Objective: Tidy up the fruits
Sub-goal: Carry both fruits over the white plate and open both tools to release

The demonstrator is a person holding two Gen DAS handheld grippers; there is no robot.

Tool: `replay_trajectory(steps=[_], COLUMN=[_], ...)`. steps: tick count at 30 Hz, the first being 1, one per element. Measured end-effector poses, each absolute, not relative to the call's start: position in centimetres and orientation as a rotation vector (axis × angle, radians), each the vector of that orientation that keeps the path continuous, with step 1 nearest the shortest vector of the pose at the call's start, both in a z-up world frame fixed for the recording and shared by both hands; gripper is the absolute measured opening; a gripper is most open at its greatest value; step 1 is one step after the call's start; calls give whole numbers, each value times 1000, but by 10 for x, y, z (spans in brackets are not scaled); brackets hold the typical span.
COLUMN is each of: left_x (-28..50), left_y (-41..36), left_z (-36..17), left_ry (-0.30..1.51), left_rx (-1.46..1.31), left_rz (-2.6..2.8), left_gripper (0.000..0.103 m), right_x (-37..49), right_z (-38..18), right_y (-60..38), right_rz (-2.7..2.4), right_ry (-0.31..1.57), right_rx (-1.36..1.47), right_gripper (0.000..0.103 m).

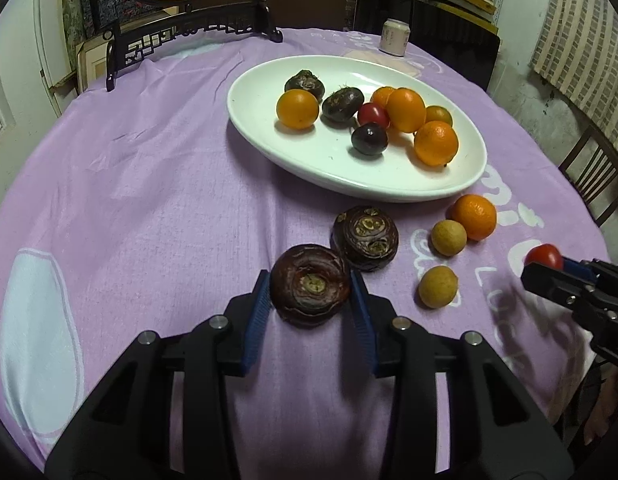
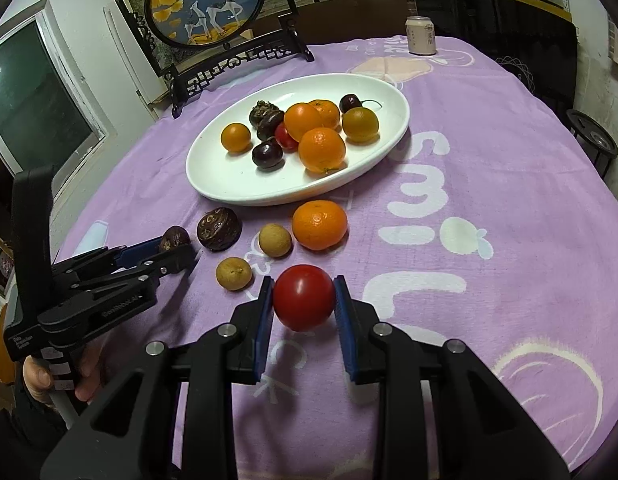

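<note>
Your left tool (image 1: 311,300) has its pads against the dark water chestnut (image 1: 310,283) on the table (image 1: 149,200), and your right tool (image 2: 303,300) grips the red tomato (image 2: 303,297). Lift both straight up, then carry them toward twelve o'clock and set them in bare spots on the white plate (image 2: 229,184), clear of the fruit already heaped there.

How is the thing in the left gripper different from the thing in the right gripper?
The left gripper holds a dark brown water chestnut; the right gripper holds a red tomato. The water chestnut is flattish with rough rings; the tomato is round, smooth and shiny. Both are pinched between blue pads, off the plate.
</note>
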State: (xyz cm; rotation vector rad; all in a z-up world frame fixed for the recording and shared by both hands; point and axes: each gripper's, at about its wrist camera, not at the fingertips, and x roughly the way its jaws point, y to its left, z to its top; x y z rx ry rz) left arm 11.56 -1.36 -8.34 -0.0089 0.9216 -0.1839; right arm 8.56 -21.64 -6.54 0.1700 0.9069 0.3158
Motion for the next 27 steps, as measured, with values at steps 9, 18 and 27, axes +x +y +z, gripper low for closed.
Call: replay_trajectory(steps=[9, 18, 27], left_x=[103, 113, 240], left_y=[12, 19, -25], left_z=[-57, -31, 7], left_ry=[881, 851, 844], left_rx=[-101, -82, -1], left_rz=[-224, -222, -191], left_gripper=[39, 39, 40], right_x=[91, 114, 221], right_z=[-68, -58, -10], right_y=[-208, -200, -186], right_rz=[330, 365, 291], right_ry=[918, 922, 792], right_rx=[160, 135, 17], right_gripper=[30, 30, 30])
